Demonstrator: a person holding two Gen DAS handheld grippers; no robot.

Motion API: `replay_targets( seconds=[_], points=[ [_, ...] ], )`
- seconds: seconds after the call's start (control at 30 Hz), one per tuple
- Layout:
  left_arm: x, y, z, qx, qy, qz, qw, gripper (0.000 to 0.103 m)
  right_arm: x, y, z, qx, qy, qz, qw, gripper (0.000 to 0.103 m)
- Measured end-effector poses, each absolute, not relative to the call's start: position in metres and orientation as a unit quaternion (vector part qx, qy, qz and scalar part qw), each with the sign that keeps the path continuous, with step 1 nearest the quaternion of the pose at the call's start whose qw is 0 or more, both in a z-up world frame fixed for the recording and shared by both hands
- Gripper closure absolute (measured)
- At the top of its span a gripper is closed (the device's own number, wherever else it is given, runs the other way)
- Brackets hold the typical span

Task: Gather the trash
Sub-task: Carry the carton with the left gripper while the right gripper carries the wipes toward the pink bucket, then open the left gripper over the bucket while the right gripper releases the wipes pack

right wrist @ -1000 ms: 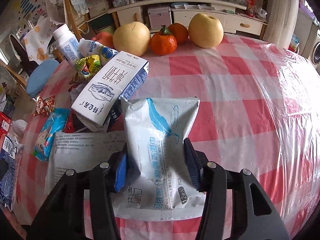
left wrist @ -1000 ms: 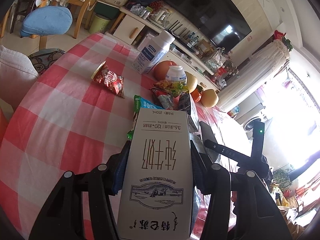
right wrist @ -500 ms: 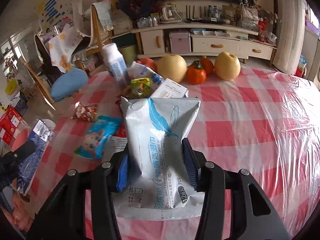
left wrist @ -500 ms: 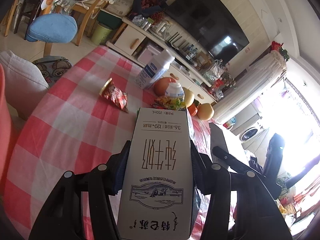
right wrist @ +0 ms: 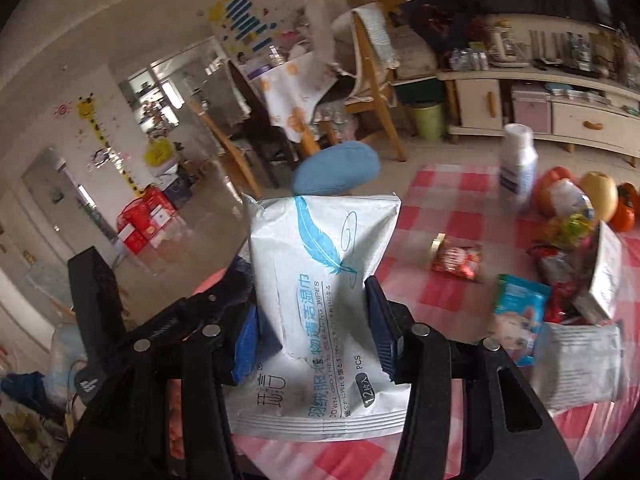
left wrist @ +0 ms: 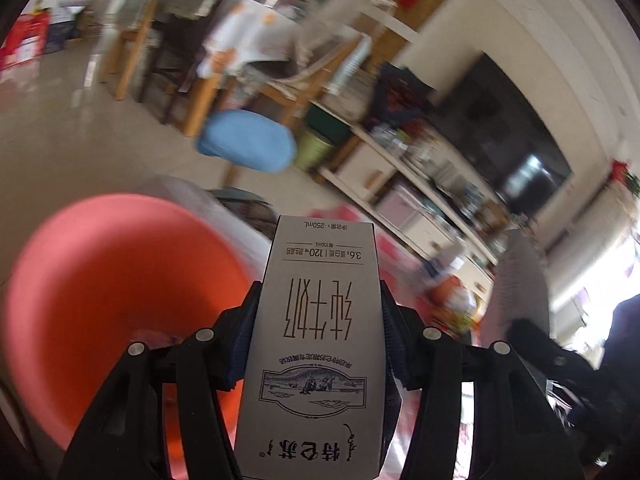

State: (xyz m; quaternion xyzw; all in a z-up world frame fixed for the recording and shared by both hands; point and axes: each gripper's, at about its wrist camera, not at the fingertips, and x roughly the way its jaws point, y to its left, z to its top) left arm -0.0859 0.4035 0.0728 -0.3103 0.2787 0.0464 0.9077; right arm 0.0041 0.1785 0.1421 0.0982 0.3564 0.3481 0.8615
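My left gripper (left wrist: 318, 312) is shut on a white milk carton (left wrist: 316, 340) and holds it off the table's edge, above and beside a red-orange plastic bin (left wrist: 100, 288) at lower left. My right gripper (right wrist: 314, 312) is shut on a white wet-wipes pack (right wrist: 320, 280) with a blue feather print, held at the table's left edge. On the checked table (right wrist: 440, 216) lie a red snack wrapper (right wrist: 456, 258), a blue packet (right wrist: 518, 312), a white pack (right wrist: 580, 360) and a pile of wrappers (right wrist: 560, 248). The other gripper's black body (right wrist: 96, 308) shows at left.
A white bottle (right wrist: 518, 168) and fruit (right wrist: 600, 196) stand at the table's far side. A blue-cushioned stool (right wrist: 336, 172), wooden chairs (right wrist: 372, 80), a green waste bin (right wrist: 430, 120) and a long TV cabinet (right wrist: 560, 108) stand beyond the table.
Both grippers have swung left, away from the table's middle, with their loads. The left wrist view now shows the red-orange bin instead of the tabletop.
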Motion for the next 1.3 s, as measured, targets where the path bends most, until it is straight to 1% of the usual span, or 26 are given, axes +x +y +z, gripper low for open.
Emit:
replay_targets(
  seconds=[0.13, 0.27, 0.37, 0.43, 0.47, 0.53, 0.57, 0.6, 0.63, 0.73, 0.8, 1.07, 1.17, 1.23, 1.3],
  points=[
    [-0.099, 0.456, 0.059, -0.335, 0.283, 0.114, 0.891, 0.047, 0.0, 0.249, 0.146, 0.082, 0.36, 0.402, 0.838, 0.052],
    [-0.103, 0.484, 0.05, -0.338, 0.304, 0.174, 0.873, 0.047, 0.002, 0.302, 0.138, 0.07, 0.373, 0.428, 0.82, 0.051],
    [-0.104, 0.502, 0.044, -0.354, 0.308, 0.204, 0.859, 0.047, 0.009, 0.327, 0.126, 0.07, 0.386, 0.427, 0.814, 0.044],
    [-0.105, 0.508, 0.044, -0.353, 0.303, 0.221, 0.857, 0.04, 0.015, 0.337, 0.117, 0.072, 0.396, 0.423, 0.812, 0.034],
    [-0.107, 0.51, 0.045, -0.349, 0.299, 0.229, 0.858, 0.033, 0.017, 0.338, 0.114, 0.074, 0.397, 0.419, 0.813, 0.033],
    [-0.11, 0.509, 0.049, -0.34, 0.287, 0.237, 0.864, 0.032, 0.018, 0.332, 0.111, 0.08, 0.398, 0.409, 0.817, 0.026],
    [-0.112, 0.508, 0.051, -0.338, 0.279, 0.24, 0.866, 0.031, 0.017, 0.326, 0.11, 0.086, 0.396, 0.409, 0.818, 0.025],
    [-0.113, 0.507, 0.053, -0.337, 0.274, 0.243, 0.868, 0.026, 0.016, 0.319, 0.111, 0.091, 0.392, 0.409, 0.819, 0.022],
    [-0.115, 0.506, 0.054, -0.335, 0.266, 0.247, 0.87, 0.025, 0.017, 0.311, 0.111, 0.094, 0.388, 0.403, 0.824, 0.019],
    [-0.114, 0.499, 0.061, -0.328, 0.241, 0.243, 0.881, 0.021, 0.009, 0.288, 0.114, 0.082, 0.371, 0.381, 0.843, 0.015],
    [-0.113, 0.492, 0.066, -0.317, 0.221, 0.238, 0.891, 0.014, 0.005, 0.274, 0.115, 0.064, 0.362, 0.365, 0.855, 0.013],
    [-0.106, 0.433, 0.097, -0.22, 0.142, 0.17, 0.95, 0.012, -0.012, 0.218, 0.11, 0.002, 0.359, 0.313, 0.879, 0.013],
    [-0.1, 0.415, 0.104, -0.21, 0.14, 0.133, 0.959, 0.012, -0.019, 0.197, 0.11, -0.01, 0.357, 0.3, 0.884, 0.012],
    [-0.095, 0.401, 0.107, -0.19, 0.153, 0.119, 0.963, 0.012, -0.023, 0.182, 0.109, -0.015, 0.358, 0.291, 0.887, 0.009],
    [-0.092, 0.39, 0.108, -0.175, 0.163, 0.11, 0.965, 0.012, -0.026, 0.17, 0.109, -0.018, 0.359, 0.282, 0.89, 0.008]
  ],
)
